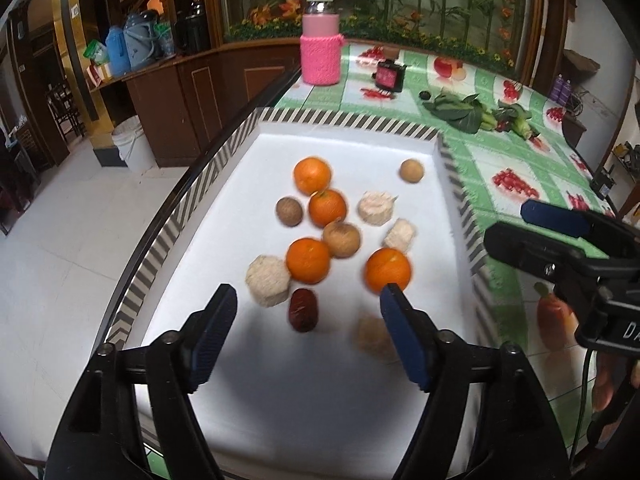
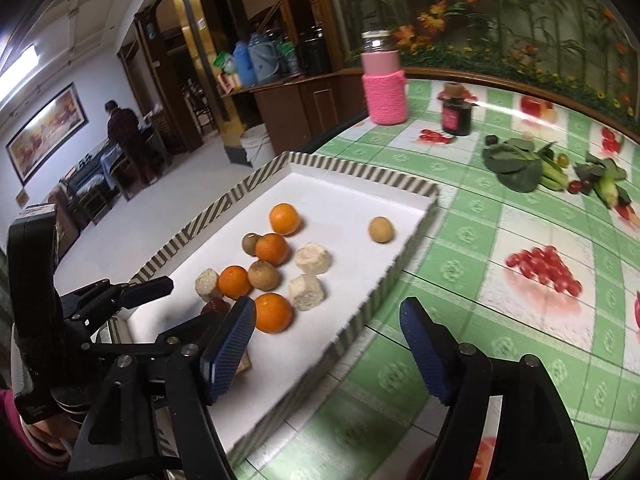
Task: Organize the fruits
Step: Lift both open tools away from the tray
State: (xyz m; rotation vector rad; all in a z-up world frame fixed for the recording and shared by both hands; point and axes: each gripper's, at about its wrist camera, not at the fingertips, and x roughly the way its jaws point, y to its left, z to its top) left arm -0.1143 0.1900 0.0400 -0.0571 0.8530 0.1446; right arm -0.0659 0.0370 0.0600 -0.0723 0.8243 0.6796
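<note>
A white tray (image 1: 360, 380) with a striped rim holds several oranges (image 1: 308, 261), brown round fruits (image 1: 341, 239), pale sugarcane-like chunks (image 1: 267, 280) and a dark red date (image 1: 303, 310). My left gripper (image 1: 308, 300) is open and empty, low over the tray's near end, with the date between its fingers' line. A blurred pale chunk (image 1: 370, 336) lies by its right finger. My right gripper (image 2: 328, 312) is open and empty, straddling the tray's right rim (image 2: 360, 320). The oranges (image 2: 273, 313) show left of it.
The table has a green checked cloth (image 2: 460, 272). A pink-sleeved jar (image 1: 321, 44), a small dark jar (image 1: 390, 76) and leafy greens (image 1: 460, 110) stand at the back. The table's left edge drops to the floor, where a white bucket (image 1: 130, 144) stands.
</note>
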